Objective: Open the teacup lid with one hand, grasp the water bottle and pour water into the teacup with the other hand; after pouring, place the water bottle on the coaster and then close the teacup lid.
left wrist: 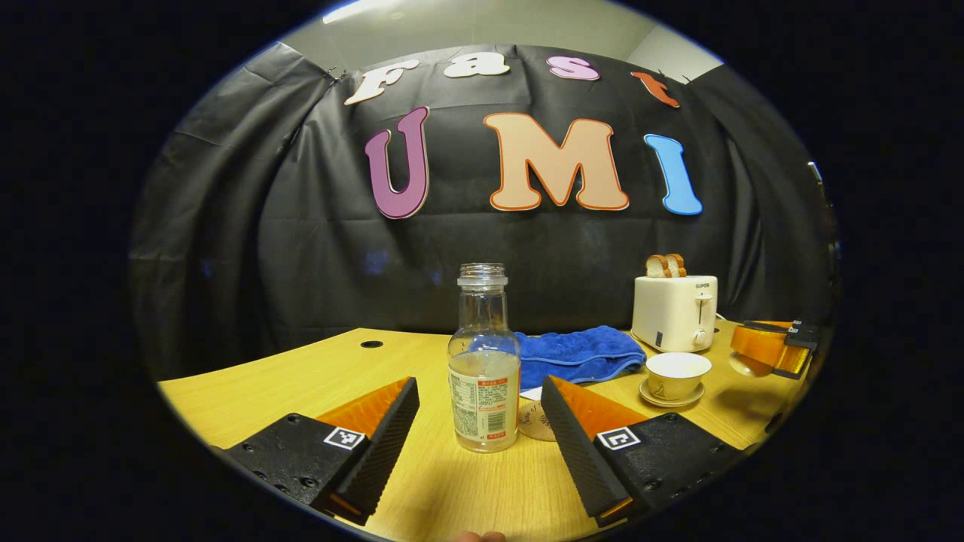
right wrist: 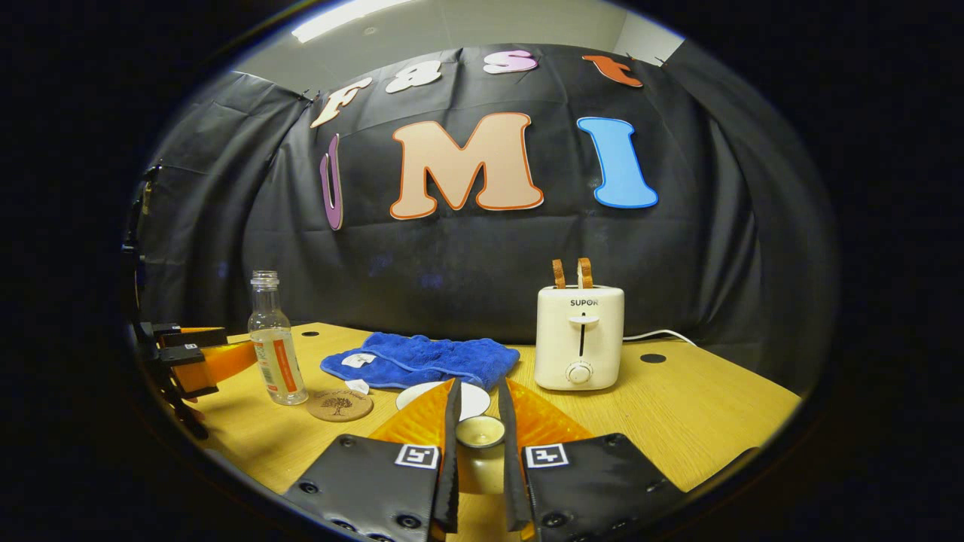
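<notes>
One round wooden coaster (left wrist: 536,421) is partly hidden behind the left gripper's (left wrist: 476,444) right finger. That gripper is held wide open and empty; one clear, capless plastic water bottle (left wrist: 483,361) is seen upright between its fingers, untouched. The right gripper (right wrist: 476,452) is closed on the knob of one pale teacup lid (right wrist: 480,432), whose disc is seen behind its fingers. One uncovered cream teacup (left wrist: 678,374) is seen on its saucer beyond the left gripper's right finger.

Before you, the water bottle (left wrist: 483,361) stood beside the coaster (right wrist: 340,405); the towel (right wrist: 422,360) lay behind, left of the toaster (right wrist: 578,337).
</notes>
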Tool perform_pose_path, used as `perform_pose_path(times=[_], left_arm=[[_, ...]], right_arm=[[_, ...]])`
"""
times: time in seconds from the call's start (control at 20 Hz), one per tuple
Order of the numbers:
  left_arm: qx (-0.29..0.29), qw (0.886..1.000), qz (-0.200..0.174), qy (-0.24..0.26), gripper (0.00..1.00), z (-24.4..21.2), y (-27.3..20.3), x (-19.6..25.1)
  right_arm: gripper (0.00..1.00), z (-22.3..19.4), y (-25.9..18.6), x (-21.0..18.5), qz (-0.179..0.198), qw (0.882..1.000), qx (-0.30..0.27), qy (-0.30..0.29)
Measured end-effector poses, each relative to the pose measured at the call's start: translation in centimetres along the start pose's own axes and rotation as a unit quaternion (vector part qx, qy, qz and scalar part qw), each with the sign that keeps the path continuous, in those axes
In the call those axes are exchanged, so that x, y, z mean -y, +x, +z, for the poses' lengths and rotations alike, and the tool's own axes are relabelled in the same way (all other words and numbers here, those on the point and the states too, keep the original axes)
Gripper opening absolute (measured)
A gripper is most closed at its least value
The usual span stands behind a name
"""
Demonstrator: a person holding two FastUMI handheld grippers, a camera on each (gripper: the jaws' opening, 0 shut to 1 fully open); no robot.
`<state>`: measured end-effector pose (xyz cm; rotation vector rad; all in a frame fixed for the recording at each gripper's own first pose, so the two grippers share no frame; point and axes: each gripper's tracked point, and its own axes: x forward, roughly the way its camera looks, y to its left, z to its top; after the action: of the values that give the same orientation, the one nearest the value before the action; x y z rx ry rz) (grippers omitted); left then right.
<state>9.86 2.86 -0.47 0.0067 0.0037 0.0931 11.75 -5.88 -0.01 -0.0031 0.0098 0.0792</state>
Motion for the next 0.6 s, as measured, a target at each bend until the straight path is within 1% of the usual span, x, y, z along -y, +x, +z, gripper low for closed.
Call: perform_pose_path(times=[0.6], left_arm=[[-0.001, 1.000, -0.004, 0.000, 0.95, -0.1, 5.8, -0.2]], right_arm=[[0.27, 0.0, 0.0, 0.0, 0.000, 1.000, 0.000, 0.000]])
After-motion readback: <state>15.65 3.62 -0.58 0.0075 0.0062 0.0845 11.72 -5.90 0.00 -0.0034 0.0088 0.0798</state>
